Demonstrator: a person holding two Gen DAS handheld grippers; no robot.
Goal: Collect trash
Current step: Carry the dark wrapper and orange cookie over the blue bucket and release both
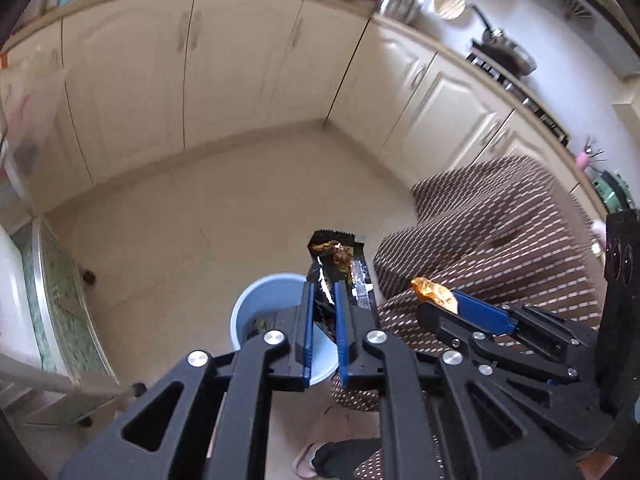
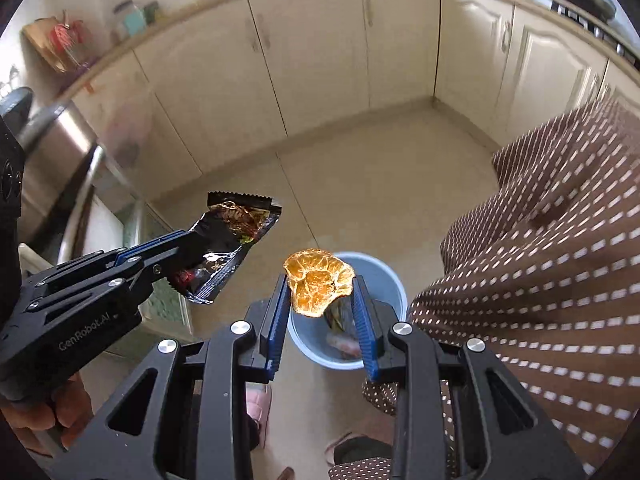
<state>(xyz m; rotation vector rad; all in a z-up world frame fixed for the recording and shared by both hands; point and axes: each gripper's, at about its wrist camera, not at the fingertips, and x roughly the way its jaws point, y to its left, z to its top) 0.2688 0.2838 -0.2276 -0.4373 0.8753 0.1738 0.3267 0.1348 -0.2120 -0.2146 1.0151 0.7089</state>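
My left gripper is shut on a black foil snack wrapper, held in the air above the near edge of a light blue bin on the floor. The same wrapper and left gripper show at the left of the right wrist view. My right gripper is shut on an orange peel and holds it over the blue bin, which has some trash inside. The right gripper with the peel shows at the right of the left wrist view.
Cream kitchen cabinets line the far walls around a beige tiled floor. The person's brown dotted skirt hangs close on the right, slippered feet below. A steel appliance stands at the left. A stove with a pan is at the far right.
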